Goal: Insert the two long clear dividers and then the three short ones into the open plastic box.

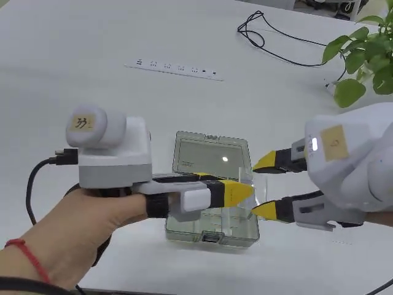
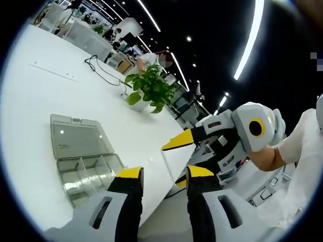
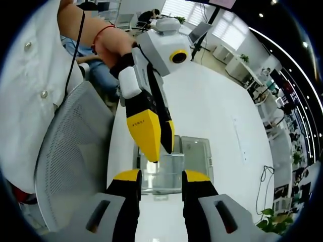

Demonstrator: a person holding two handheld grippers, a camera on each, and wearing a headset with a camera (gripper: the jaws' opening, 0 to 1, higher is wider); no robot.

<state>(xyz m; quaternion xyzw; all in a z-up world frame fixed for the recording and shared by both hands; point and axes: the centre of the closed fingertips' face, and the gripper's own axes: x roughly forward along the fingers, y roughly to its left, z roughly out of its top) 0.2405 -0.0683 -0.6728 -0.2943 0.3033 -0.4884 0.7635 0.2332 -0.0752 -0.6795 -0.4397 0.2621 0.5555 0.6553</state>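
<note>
Clear plastic catches the light in the head view, where the clear divider stands upright just past the right end of the open box, whose lid lies flat on the white table behind it. Your right gripper has its yellow fingers well apart, one above and one below the divider; I cannot tell whether they press on its edges. Your left gripper, carried in your left hand, points across the box with its tip at the divider. A power strip, a black cable and a plant sit farther back. In the left gripper view, your left gripper shows its fingers part way apart with nothing between them, the box down to the left, and the right gripper reaching in from the right, spread wide. In the right gripper view, your right gripper stands equally spread, with the left gripper coming down from above and the box beyond.
</note>
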